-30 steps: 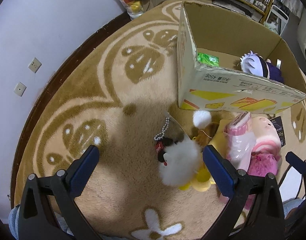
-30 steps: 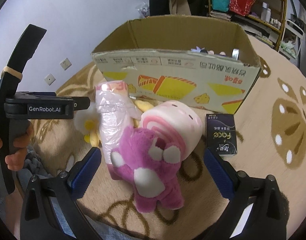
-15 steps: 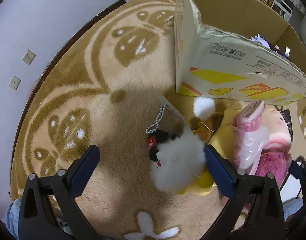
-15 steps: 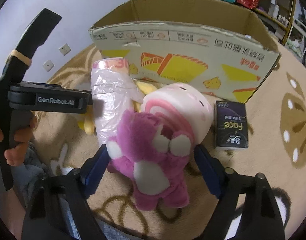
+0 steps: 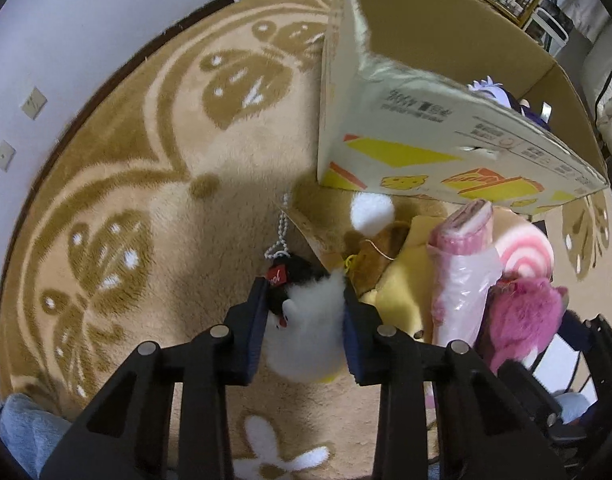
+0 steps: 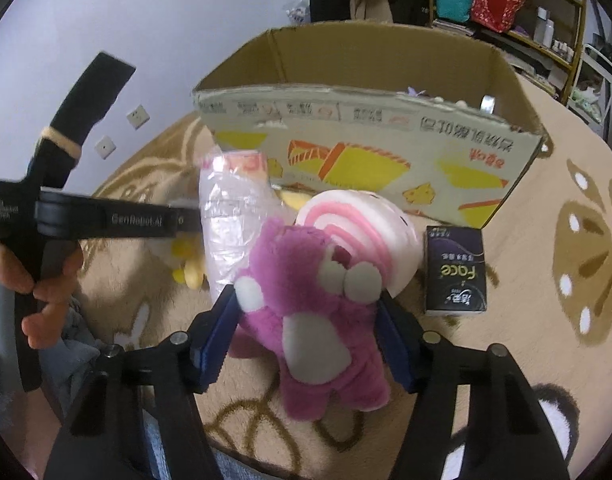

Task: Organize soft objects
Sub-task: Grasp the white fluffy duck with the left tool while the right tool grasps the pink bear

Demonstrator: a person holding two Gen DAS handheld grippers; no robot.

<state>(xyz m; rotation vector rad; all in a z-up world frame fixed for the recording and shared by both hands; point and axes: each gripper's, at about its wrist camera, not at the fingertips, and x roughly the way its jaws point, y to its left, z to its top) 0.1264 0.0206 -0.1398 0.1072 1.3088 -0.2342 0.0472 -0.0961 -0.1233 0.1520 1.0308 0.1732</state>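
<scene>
My left gripper (image 5: 305, 322) is shut on a white fluffy plush keychain (image 5: 306, 332) with a black head and bead chain, low over the rug. My right gripper (image 6: 307, 330) is shut on a pink plush bear (image 6: 317, 320) with white paws. Beside the bear lie a pink-and-white swirl plush (image 6: 365, 220), a pink roll in clear plastic (image 6: 234, 216) and a yellow plush (image 5: 397, 292). An open cardboard box (image 6: 369, 160) stands just behind them; a purple-haired doll (image 5: 493, 92) lies inside it.
A dark "Face" tissue pack (image 6: 455, 272) lies right of the bear. A brown plush with a white pompom (image 5: 371, 210) lies by the box corner. The floor is a tan patterned rug (image 5: 146, 200). A white wall is left, and shelves (image 6: 505, 8) stand behind.
Both grippers have closed: the left on the white plush keychain, the right on the pink bear. Both have moved lower and closer to the toys.
</scene>
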